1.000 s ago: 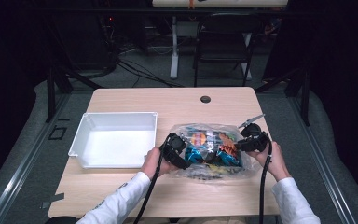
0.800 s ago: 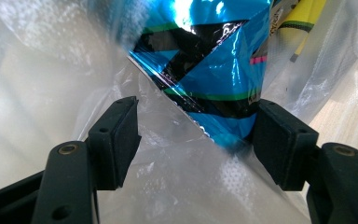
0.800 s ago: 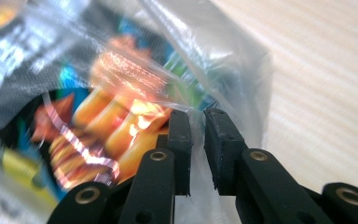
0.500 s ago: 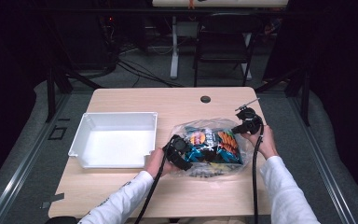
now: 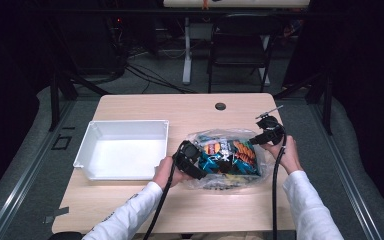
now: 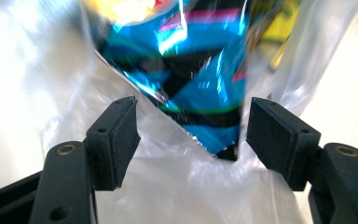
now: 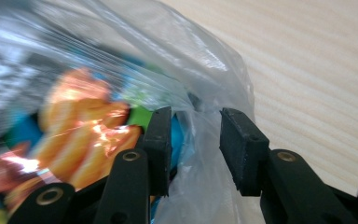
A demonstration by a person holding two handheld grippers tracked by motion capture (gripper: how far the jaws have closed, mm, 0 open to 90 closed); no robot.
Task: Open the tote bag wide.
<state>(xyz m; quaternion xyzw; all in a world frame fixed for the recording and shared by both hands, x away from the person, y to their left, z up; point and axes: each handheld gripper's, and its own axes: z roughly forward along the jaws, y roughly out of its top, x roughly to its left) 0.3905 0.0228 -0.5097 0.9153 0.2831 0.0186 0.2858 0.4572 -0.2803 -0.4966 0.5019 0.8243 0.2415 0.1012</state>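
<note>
Clear plastic bag; blue-black, orange snack packets; white tray.

In the left gripper view the clear plastic bag runs off every edge, and the blue packet inside it is blurred and cut off at the top. In the right gripper view the orange packet at centre left is blurred, its print unreadable. In the high view the person's sleeves are cut off at the bottom edge.
</note>
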